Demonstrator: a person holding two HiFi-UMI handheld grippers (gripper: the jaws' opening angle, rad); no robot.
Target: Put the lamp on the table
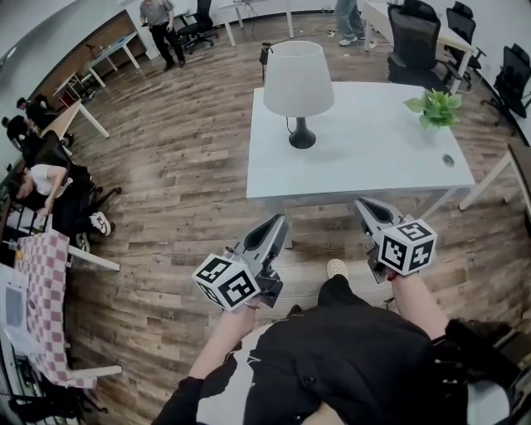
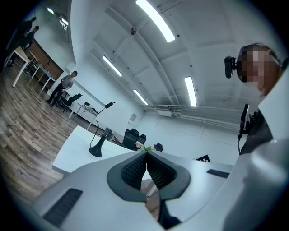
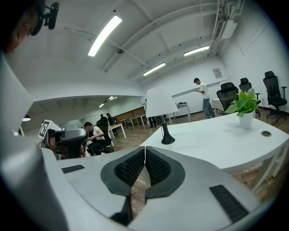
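Note:
A lamp [image 1: 299, 83] with a white shade and a black foot stands upright on the white table [image 1: 365, 166], near its far left part. The lamp [image 3: 160, 110] also shows in the right gripper view, and its black foot [image 2: 95, 151] in the left gripper view. My left gripper [image 1: 280, 221] is shut and empty, held in front of the table's near edge. My right gripper [image 1: 363, 204] is shut and empty too, close to that edge. Both grippers are well short of the lamp. In their own views the left gripper [image 2: 146, 152] and right gripper [image 3: 145, 149] show pads pressed together.
A small potted plant [image 1: 435, 109] stands at the table's far right. Black office chairs [image 1: 412, 41] are behind the table. People sit at desks on the left [image 1: 46, 187]; others stand at the back [image 1: 162, 25]. A checked cloth [image 1: 46, 307] covers a table at left.

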